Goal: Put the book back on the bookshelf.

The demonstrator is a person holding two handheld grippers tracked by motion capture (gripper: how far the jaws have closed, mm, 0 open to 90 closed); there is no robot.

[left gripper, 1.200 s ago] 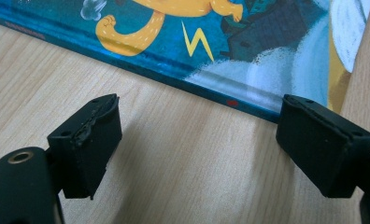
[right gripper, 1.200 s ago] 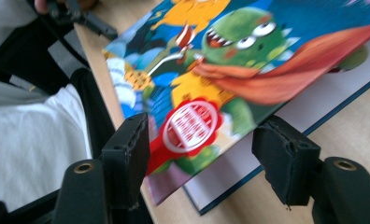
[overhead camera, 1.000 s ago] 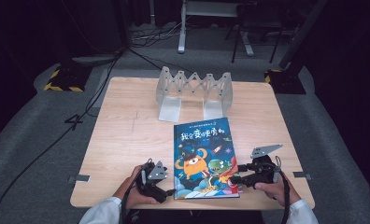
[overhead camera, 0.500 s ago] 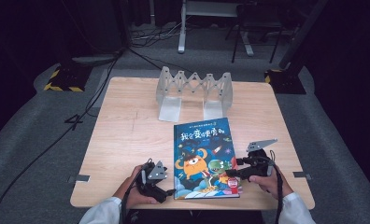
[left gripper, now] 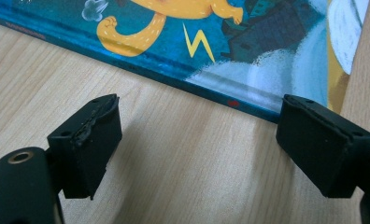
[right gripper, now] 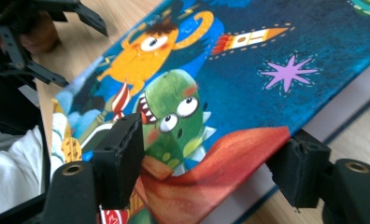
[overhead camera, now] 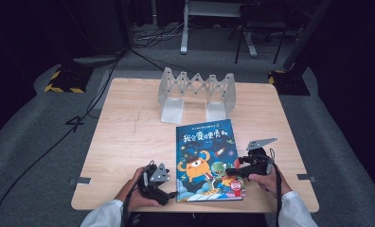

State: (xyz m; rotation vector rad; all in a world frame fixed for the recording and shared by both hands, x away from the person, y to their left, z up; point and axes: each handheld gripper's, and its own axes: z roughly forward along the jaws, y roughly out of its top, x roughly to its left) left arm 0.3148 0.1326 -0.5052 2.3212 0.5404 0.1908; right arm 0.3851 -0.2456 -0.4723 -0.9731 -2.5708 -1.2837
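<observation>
A picture book [overhead camera: 207,156] with a blue cover and cartoon monsters lies flat on the wooden table [overhead camera: 129,142], near its front edge. My left gripper [overhead camera: 170,192] rests on the table at the book's near left corner. In the left gripper view it [left gripper: 197,116] is open, with bare wood between its jaws and the book's spine [left gripper: 230,100] just ahead. My right gripper [overhead camera: 230,171] reaches in over the book's right edge. In the right gripper view it [right gripper: 211,149] is open: one jaw stands over the cover [right gripper: 267,51], the other beside the page edge.
A grey zigzag book rack [overhead camera: 197,92] stands upright at the back of the table, just beyond the book. Bare wood lies to the left of the book. Dark floor with cables and stand legs surrounds the table.
My right gripper has moved left, from beside the book to over its right edge. The left gripper and the book have kept still.
</observation>
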